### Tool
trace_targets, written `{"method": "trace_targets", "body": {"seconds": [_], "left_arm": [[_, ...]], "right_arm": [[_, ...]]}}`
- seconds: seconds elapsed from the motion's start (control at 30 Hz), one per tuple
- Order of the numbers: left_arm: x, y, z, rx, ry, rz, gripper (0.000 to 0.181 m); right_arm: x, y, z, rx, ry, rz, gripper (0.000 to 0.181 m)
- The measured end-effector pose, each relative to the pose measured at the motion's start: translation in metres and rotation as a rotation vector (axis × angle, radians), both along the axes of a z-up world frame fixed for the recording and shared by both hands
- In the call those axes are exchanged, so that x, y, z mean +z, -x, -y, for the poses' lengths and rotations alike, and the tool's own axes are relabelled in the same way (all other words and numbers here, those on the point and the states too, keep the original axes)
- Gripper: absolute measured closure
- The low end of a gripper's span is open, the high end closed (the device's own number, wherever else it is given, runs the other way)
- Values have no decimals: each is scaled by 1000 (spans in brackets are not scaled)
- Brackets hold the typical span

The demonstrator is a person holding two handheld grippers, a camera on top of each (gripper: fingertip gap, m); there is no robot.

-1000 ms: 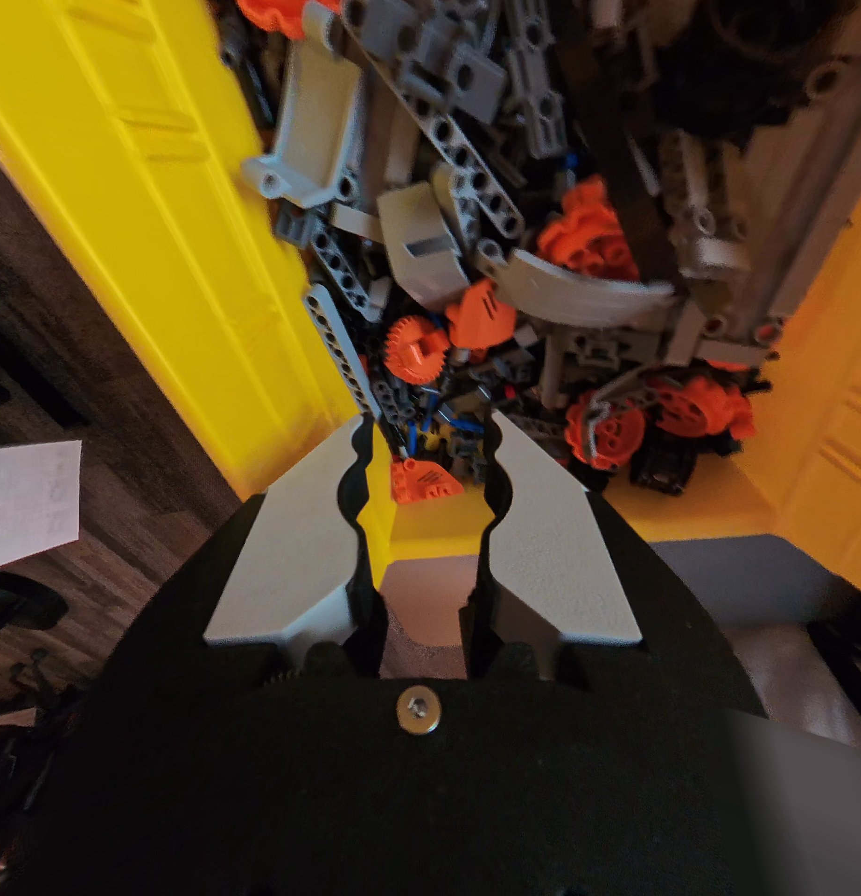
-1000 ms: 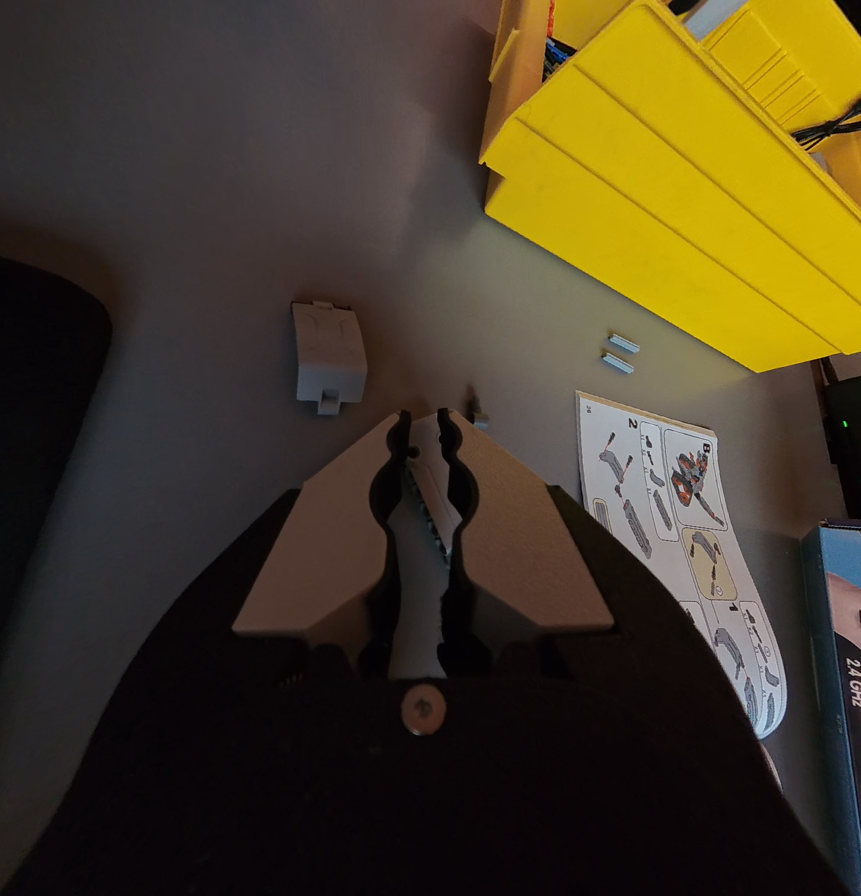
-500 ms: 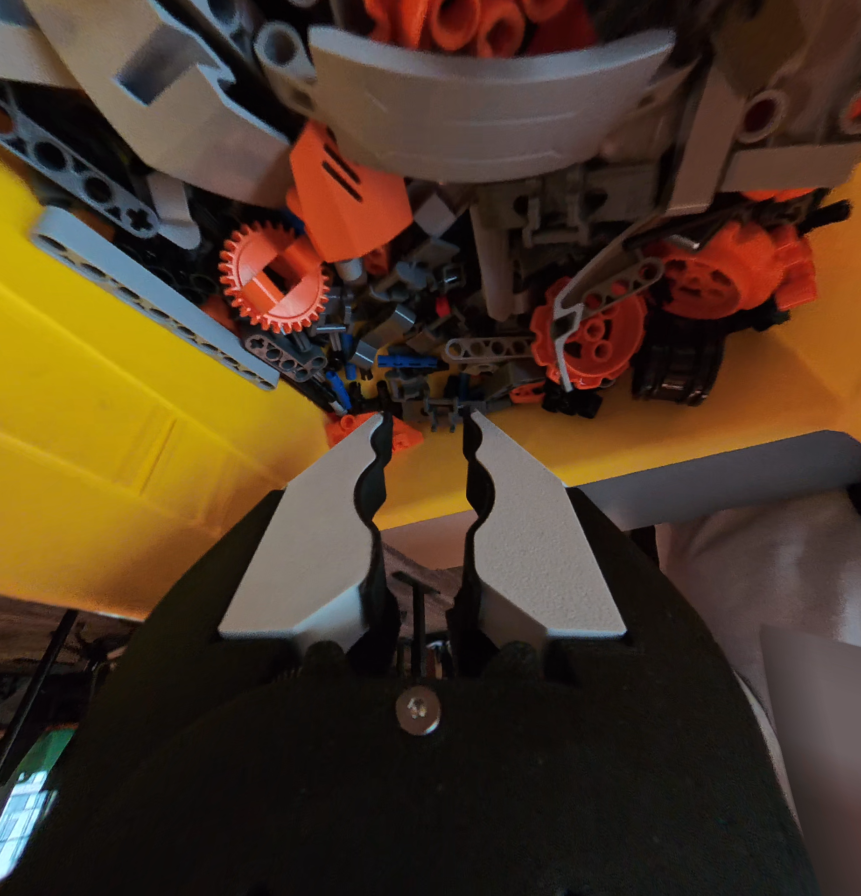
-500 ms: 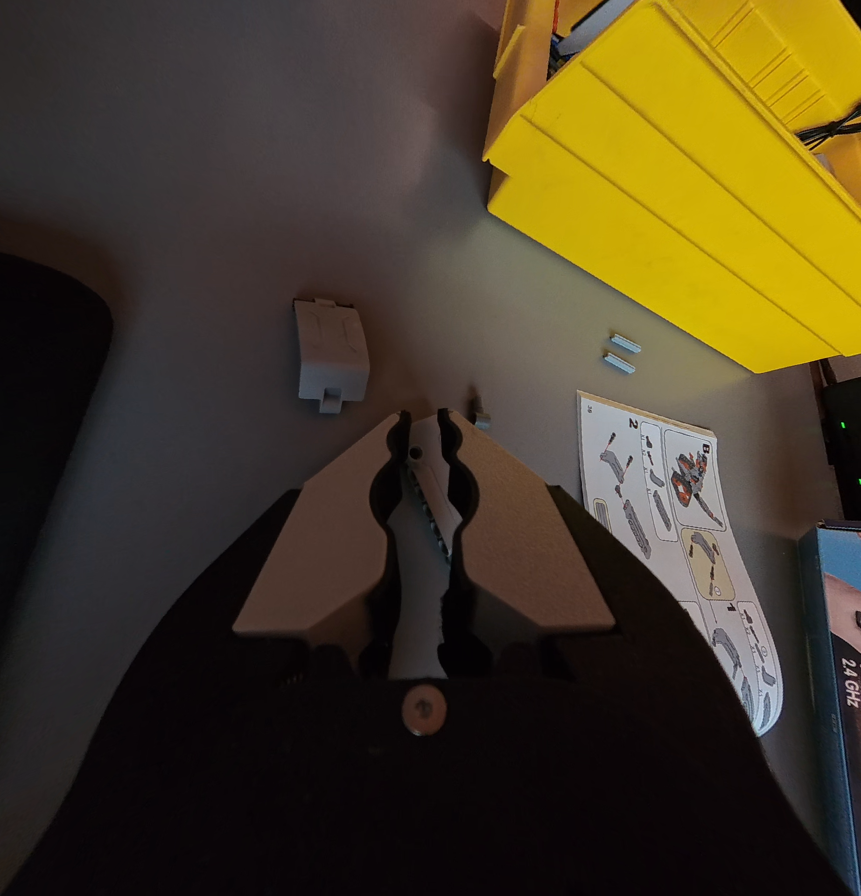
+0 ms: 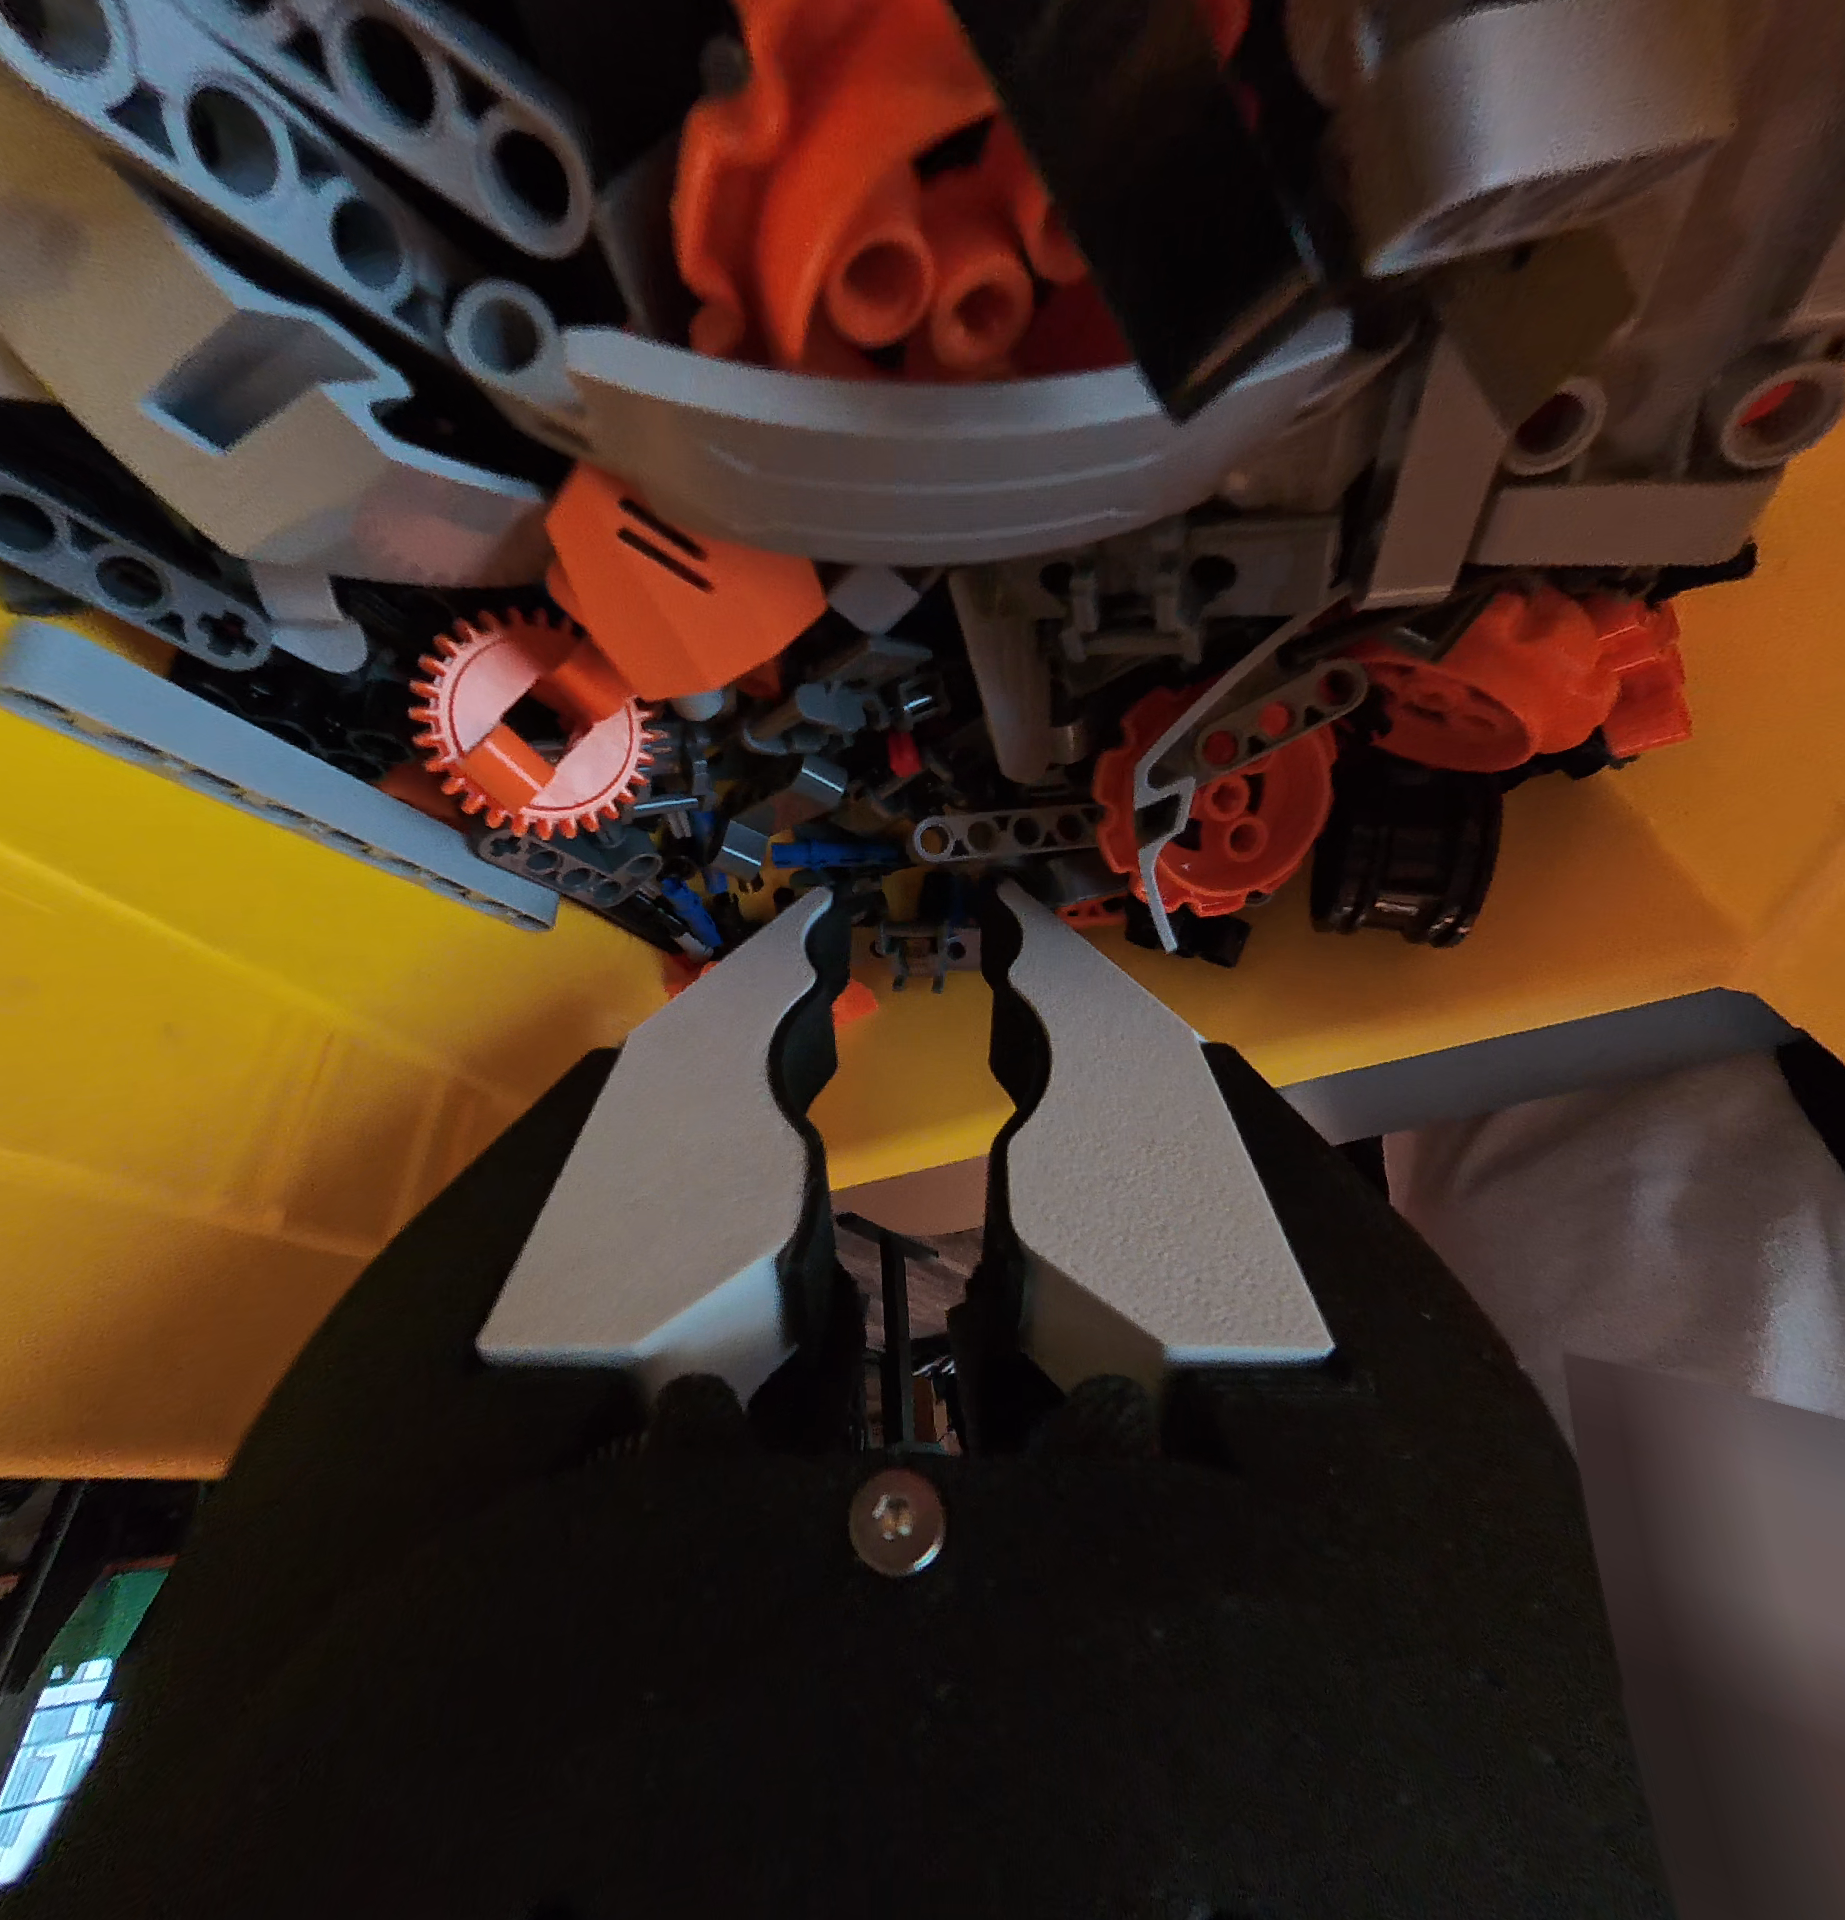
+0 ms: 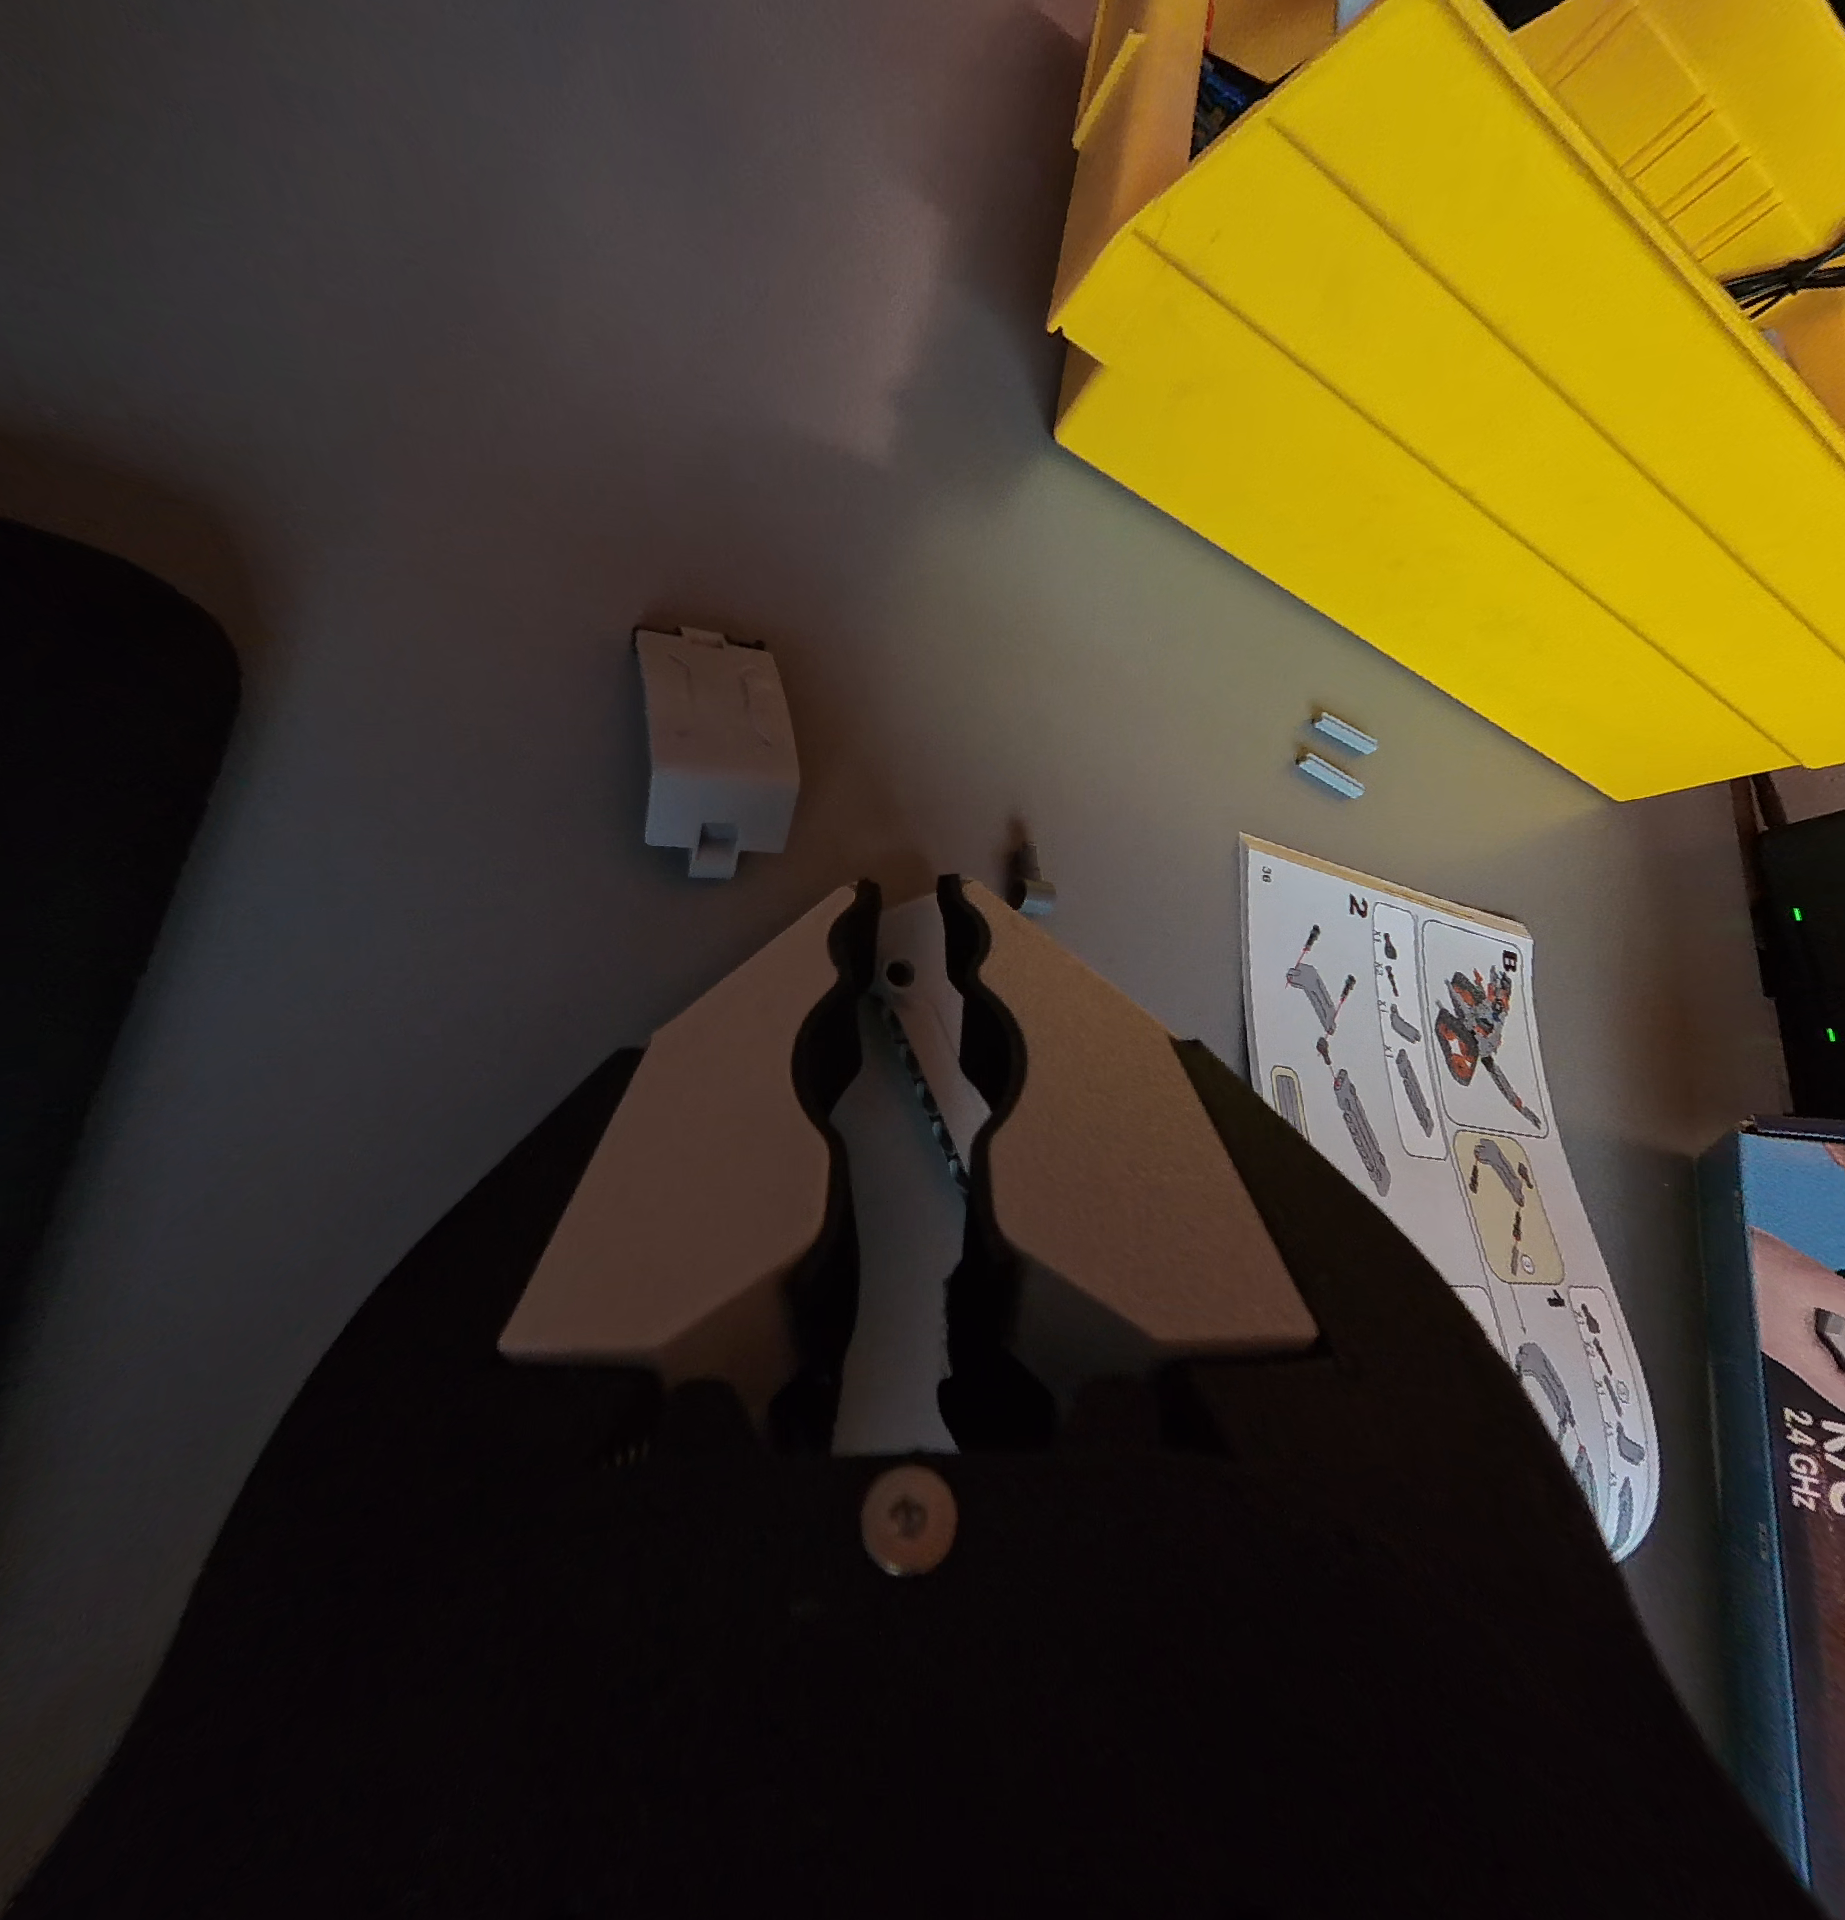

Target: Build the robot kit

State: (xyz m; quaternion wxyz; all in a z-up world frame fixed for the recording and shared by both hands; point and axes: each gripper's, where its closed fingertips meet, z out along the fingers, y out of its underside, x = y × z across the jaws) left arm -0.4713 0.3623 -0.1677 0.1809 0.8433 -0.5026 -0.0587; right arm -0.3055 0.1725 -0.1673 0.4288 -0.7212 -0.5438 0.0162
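Observation:
My left gripper (image 5: 910, 902) is open and reaches into a yellow bin (image 5: 222, 1039) full of grey, black and orange building parts. Its fingertips flank a small dark grey connector (image 5: 920, 951) at the bin's near edge; a blue pin (image 5: 835, 854) and a short grey beam (image 5: 1006, 831) lie just beyond. An orange gear (image 5: 533, 722) is to the left, an orange wheel hub (image 5: 1214, 800) to the right. My right gripper (image 6: 902, 891) is shut on a light grey panel piece (image 6: 897, 1164) above a grey table (image 6: 482, 364).
On the table lie a grey cover piece (image 6: 715, 753), two small grey pins (image 6: 1336, 758), a small grey connector (image 6: 1032, 883), an instruction sheet (image 6: 1437, 1122) and a blue box (image 6: 1801, 1455). Yellow bins (image 6: 1469, 416) stand at the upper right. A black shape (image 6: 76, 883) is at the left. Some 25 cm of space lies between my two pairs of fingers. To reach the orange wheel hub (image 5: 1214, 800) in a straight line is about 4 cm for my left fingers, about 20 cm for my right.
My left gripper has moved forward and down into the bin, and its fingers have narrowed around the small parts. The right gripper has stayed still with its piece.

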Motion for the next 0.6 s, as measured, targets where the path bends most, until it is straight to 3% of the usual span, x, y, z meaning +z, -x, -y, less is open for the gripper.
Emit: {"method": "trace_targets", "body": {"seconds": [0.6], "left_arm": [[-3, 0, 1, -4, 4, -30, 160]], "right_arm": [[-1, -1, 0, 0, -3, 18, 170]]}}
